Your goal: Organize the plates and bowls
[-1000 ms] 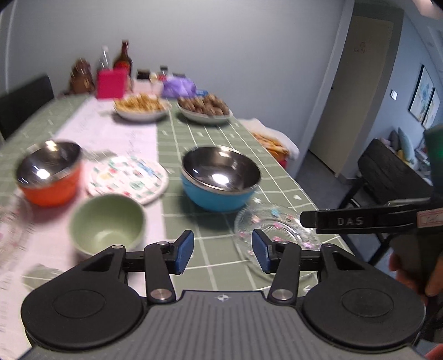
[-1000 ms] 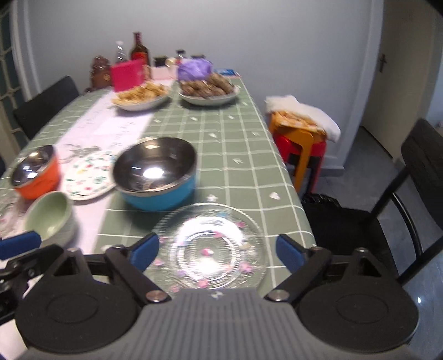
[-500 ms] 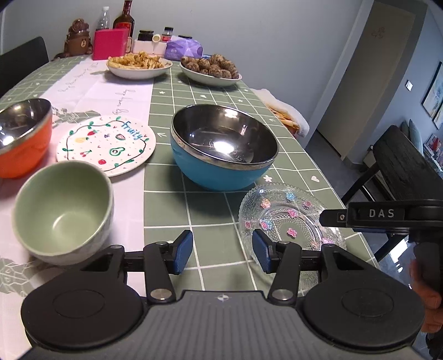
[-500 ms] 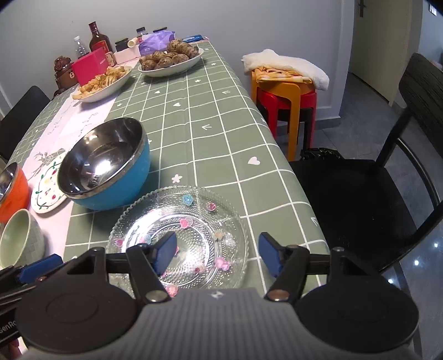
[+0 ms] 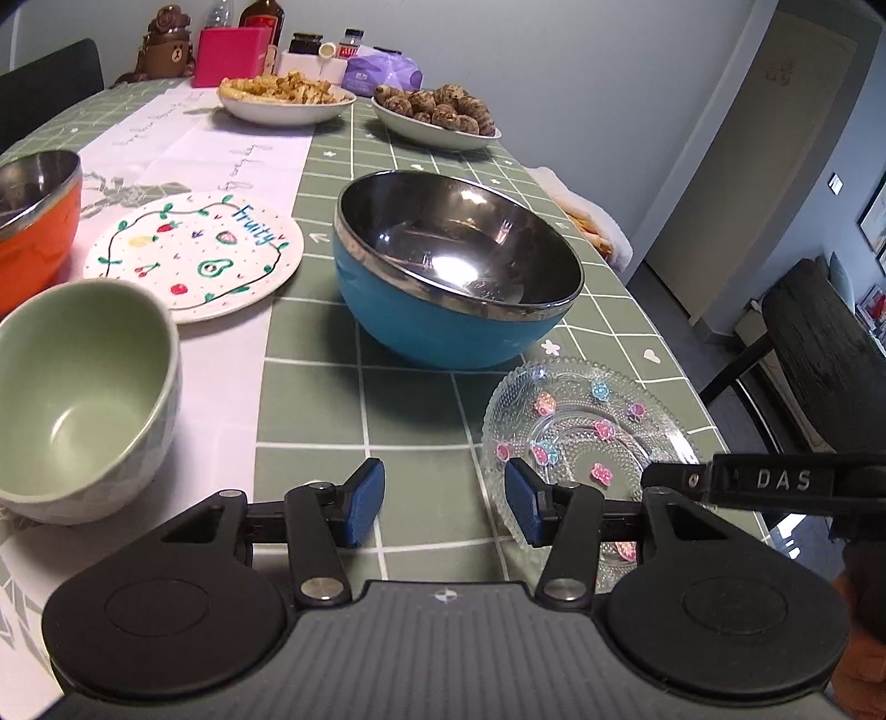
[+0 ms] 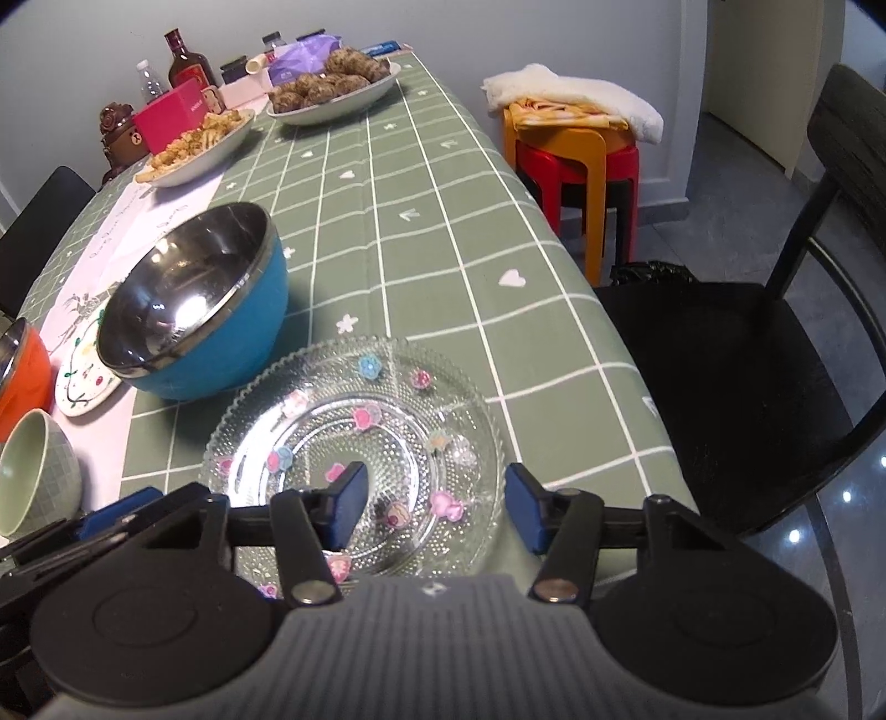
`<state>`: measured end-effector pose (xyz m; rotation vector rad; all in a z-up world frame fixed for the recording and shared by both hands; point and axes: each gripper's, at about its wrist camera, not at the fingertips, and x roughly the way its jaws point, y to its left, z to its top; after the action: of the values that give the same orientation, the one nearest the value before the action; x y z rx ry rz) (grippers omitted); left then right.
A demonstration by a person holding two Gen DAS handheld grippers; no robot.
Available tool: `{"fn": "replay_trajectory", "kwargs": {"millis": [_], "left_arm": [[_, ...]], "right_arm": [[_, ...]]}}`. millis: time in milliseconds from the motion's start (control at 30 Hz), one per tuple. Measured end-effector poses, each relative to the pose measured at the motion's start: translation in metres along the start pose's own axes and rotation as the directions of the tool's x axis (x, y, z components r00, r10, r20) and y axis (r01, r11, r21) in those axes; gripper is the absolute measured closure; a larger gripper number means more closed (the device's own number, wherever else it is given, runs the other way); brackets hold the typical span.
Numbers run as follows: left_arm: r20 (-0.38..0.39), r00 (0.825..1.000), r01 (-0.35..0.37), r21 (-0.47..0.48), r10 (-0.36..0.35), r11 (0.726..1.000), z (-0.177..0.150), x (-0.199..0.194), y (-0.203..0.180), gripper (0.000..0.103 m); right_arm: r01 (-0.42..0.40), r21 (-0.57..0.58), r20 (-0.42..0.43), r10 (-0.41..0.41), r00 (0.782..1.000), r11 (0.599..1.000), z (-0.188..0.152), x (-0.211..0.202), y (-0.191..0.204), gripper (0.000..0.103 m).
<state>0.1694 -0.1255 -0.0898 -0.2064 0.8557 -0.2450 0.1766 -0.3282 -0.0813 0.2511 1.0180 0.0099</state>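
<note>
A clear glass plate [image 6: 354, 443] with small flowers lies near the table's right edge. My right gripper [image 6: 436, 504] hangs low over its near right rim. Its jaws are closing, one finger above the plate's inside and one outside the rim, and neither pad presses on it. My left gripper [image 5: 444, 507] is open over bare tablecloth, with the green bowl [image 5: 77, 387] to its left and the glass plate [image 5: 587, 437] to its right. Behind stand a blue steel-lined bowl [image 5: 454, 277], a "Fruity" plate [image 5: 194, 255] and an orange bowl [image 5: 33, 221].
Two dishes of food [image 5: 288, 97], a pink box [image 5: 232, 50] and bottles fill the far end. The table edge [image 6: 620, 354] runs close on the right, with a black chair [image 6: 736, 360] beside it and stacked stools [image 6: 576, 160] under a towel beyond.
Both grippers have come down and closer to the table. The right gripper's jaws have narrowed around the glass plate's near rim. The left jaws kept the same width.
</note>
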Motion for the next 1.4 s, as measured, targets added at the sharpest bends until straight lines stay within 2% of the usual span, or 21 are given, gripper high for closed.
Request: {"fn": "replay_trajectory", "kwargs": {"millis": [100,200,267,333,467,633,833,1000,1200,1267,1300,1333,1400], "left_arm": [[0.008,1.000,0.002,0.011,-0.002,1.000,0.000,0.003,-0.002,0.049],[0.003,1.000,0.030,0.002,-0.030,1.000,0.001,0.005,-0.003,0.068],[-0.009,0.999,0.054,-0.008,-0.054,0.999,0.001,0.006,-0.004,0.079],[-0.017,0.997,0.069,-0.013,-0.069,0.998,0.000,0.008,-0.006,0.087],[-0.017,0.998,0.056,-0.013,-0.056,0.998,-0.001,0.007,-0.009,0.087],[-0.035,0.999,0.041,-0.006,-0.041,0.999,-0.001,0.001,-0.003,0.087],[-0.058,0.998,0.033,-0.001,-0.033,0.999,-0.001,-0.008,0.011,0.086],[-0.044,0.997,0.058,-0.045,-0.060,0.997,0.005,-0.003,0.026,0.081],[-0.053,0.996,0.070,-0.047,-0.073,0.996,0.009,0.002,0.027,0.080],[-0.056,0.996,0.065,-0.044,-0.068,0.997,0.009,0.002,0.025,0.080],[-0.057,0.996,0.065,-0.048,-0.067,0.997,0.009,0.003,0.024,0.080],[-0.059,0.996,0.067,-0.053,-0.070,0.996,0.009,0.003,0.024,0.083],[-0.072,0.994,0.079,-0.069,-0.084,0.995,0.008,0.003,0.024,0.087]], "right_arm": [[0.019,-0.013,0.005,-0.019,1.000,1.000,-0.001,0.001,0.001,0.060],[0.041,-0.021,0.011,-0.041,0.999,0.999,-0.001,0.001,0.001,0.072],[0.033,-0.007,0.009,-0.032,0.999,0.999,-0.001,0.001,-0.002,0.076],[0.024,0.010,0.007,-0.024,1.000,1.000,0.000,0.001,-0.004,0.079],[0.022,0.016,-0.002,-0.021,1.000,1.000,0.000,-0.001,-0.005,0.080],[-0.003,0.050,-0.061,0.006,0.998,0.999,-0.003,-0.004,-0.002,0.083],[-0.026,-0.004,-0.092,0.025,0.995,1.000,-0.011,-0.007,0.013,0.083],[-0.034,-0.032,-0.072,0.032,0.997,0.999,-0.010,-0.005,0.017,0.070],[-0.052,0.010,-0.049,0.052,0.997,0.999,-0.005,-0.001,0.006,0.070],[-0.062,0.023,-0.050,0.063,0.997,0.998,-0.004,-0.001,0.003,0.074],[-0.066,0.028,-0.052,0.067,0.996,0.997,-0.004,0.000,0.002,0.083],[-0.073,0.031,-0.055,0.074,0.996,0.997,-0.004,0.000,0.002,0.086],[-0.079,0.041,-0.056,0.081,0.995,0.996,-0.004,0.000,0.001,0.087]]}}
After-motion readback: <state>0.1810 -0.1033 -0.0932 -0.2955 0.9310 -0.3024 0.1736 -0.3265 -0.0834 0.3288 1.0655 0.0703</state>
